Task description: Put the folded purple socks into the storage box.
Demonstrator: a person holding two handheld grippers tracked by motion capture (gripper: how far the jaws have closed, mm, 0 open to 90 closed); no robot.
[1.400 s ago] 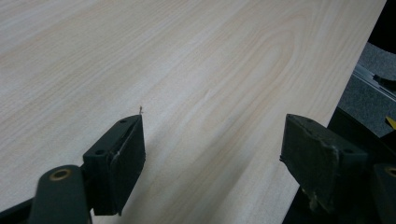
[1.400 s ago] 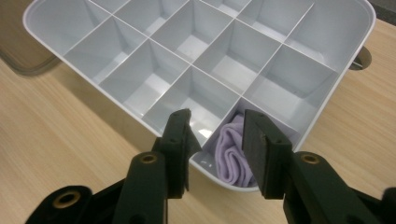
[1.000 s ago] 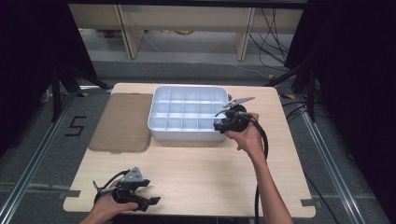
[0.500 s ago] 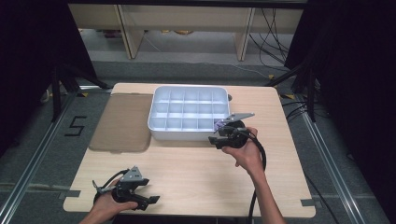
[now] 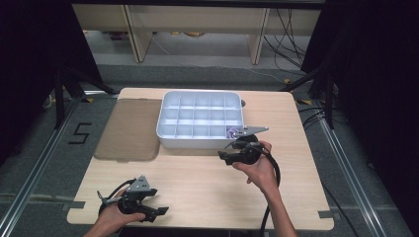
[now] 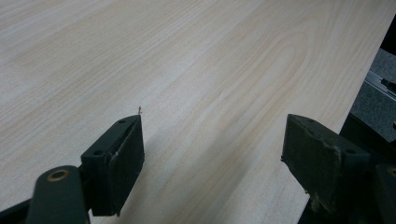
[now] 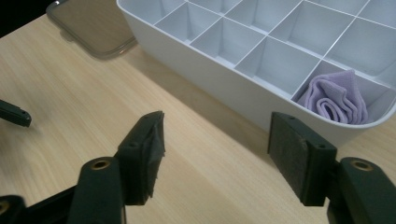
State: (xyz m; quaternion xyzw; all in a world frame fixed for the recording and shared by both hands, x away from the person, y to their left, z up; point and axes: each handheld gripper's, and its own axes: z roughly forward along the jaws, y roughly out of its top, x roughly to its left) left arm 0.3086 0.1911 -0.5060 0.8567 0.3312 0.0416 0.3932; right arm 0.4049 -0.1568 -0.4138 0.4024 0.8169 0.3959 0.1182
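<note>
- The right gripper (image 7: pixel 215 154) sits just in front of the white box (image 7: pixel 219 88); its jaws have just been opening, with nothing between them.
- The purple cloth (image 7: pixel 337 100) lies folded in the box's near corner pocket.
- The left gripper (image 6: pixel 212 158) rests over the bare table (image 6: pixel 187 70), jaws spread wide.

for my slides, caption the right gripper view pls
Open right gripper over the table, facing a white tray with a folded lilac cloth in its corner cell.

cloth (image 5: pixel 232 132): mostly hidden by tray wall | tray (image 7: pixel 243 95): cut off top, right
</note>
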